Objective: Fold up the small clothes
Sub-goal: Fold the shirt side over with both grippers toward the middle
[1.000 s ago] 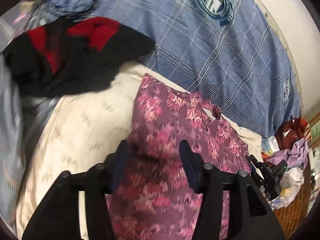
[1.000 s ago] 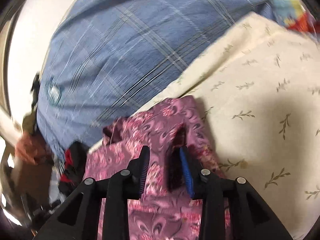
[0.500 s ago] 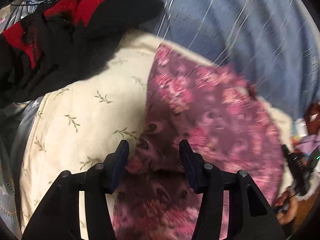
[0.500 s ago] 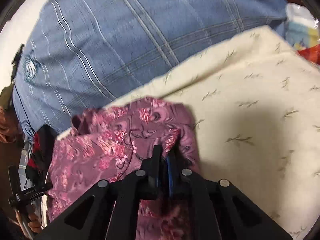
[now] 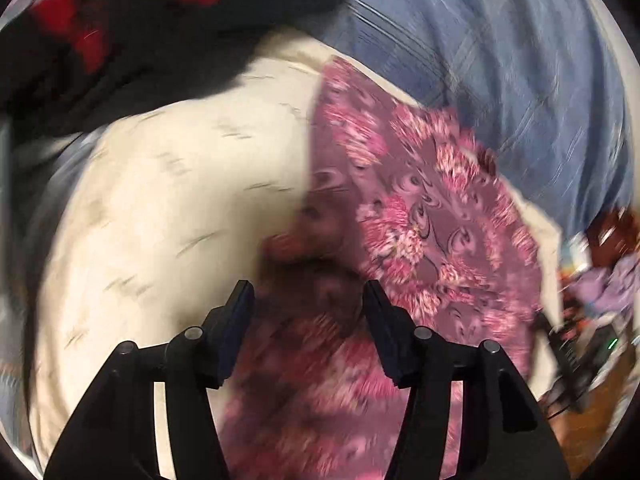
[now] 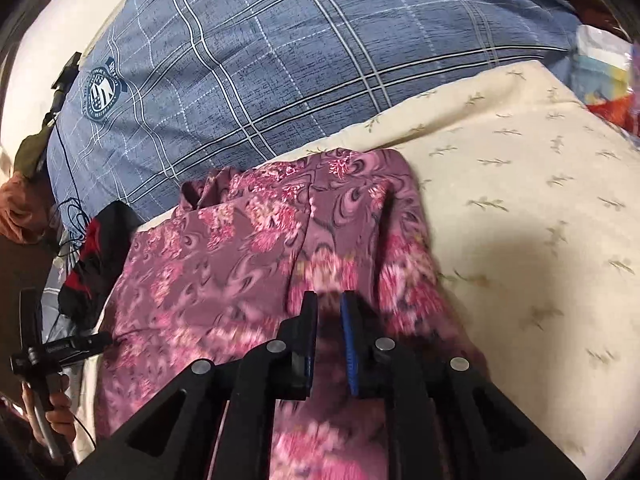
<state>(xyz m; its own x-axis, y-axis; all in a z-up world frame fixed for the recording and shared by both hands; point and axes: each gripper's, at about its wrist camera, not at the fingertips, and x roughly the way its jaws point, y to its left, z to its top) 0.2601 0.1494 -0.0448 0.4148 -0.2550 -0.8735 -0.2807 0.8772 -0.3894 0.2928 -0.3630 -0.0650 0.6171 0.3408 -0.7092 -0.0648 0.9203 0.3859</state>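
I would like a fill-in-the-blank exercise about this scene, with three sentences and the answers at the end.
1. The purple floral garment lies on a cream pillow printed with small ____.
2. Behind the pillow lies a checked cover whose main colour is ____.
3. In the left wrist view, the dark garment at the upper left is black and ____.

Missing words: sprigs (leafy twigs); blue; red

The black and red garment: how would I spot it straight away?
Start at the cream leaf-print pillow lying against the blue plaid pillow. The black and red garment is bunched at the cream pillow's far edge, away from the purple floral garment. It alone is dark, with solid red patches, unpatterned.
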